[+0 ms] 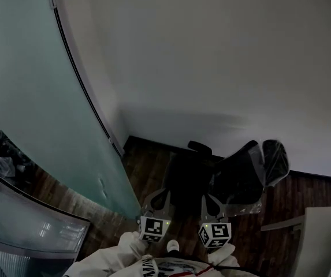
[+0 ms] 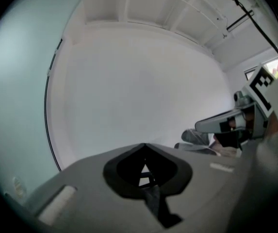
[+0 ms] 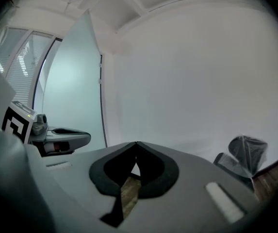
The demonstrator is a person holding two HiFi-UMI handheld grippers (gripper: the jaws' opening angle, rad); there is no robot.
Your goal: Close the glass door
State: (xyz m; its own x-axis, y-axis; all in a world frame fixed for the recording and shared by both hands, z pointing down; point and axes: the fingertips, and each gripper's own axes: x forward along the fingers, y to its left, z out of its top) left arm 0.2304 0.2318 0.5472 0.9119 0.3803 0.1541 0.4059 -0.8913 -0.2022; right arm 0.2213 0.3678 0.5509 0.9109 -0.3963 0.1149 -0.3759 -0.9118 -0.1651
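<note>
White sleeves point(image 1: 131, 251) side by side, left tool point(image 1: 158, 199) and right tool point(image 1: 210, 203) level, both pressed together, empty.

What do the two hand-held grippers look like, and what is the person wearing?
The left hand-held gripper and right hand-held gripper are grey, black near the jaws; each carries a white cube with black square markers. The person wears white sleeves.

Plain white wall point(image 1: 211, 51); dark wood floor point(image 1: 309, 192); black office chair point(image 1: 240, 172) against wall; dim light.
</note>
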